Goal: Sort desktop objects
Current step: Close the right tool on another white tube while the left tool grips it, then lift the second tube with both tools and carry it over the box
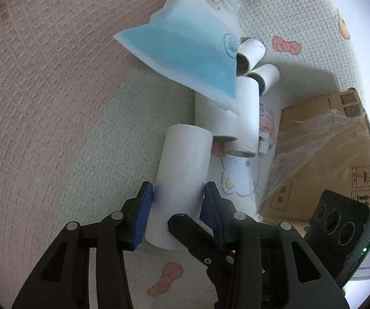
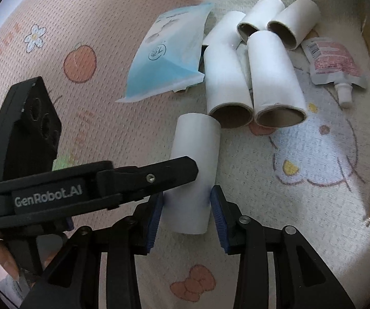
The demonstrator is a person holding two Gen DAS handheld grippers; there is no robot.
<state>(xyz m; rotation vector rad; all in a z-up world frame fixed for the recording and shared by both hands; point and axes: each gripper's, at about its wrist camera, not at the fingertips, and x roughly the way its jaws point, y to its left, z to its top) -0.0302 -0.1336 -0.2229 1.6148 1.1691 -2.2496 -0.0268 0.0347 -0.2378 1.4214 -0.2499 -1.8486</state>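
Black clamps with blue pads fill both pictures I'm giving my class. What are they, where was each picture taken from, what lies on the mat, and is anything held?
They are hand-held grippers, one in each of a person's hands, each carrying a camera that looks along its fingers. One picture comes from the left gripper, the other from the right gripper. On the patterned mat lie a pile of white cardboard tubes, a blue packet and a pink pouch; a cardboard box stands alongside. Both grippers bracket the same nearest tube; whether either squeezes it is unclear.
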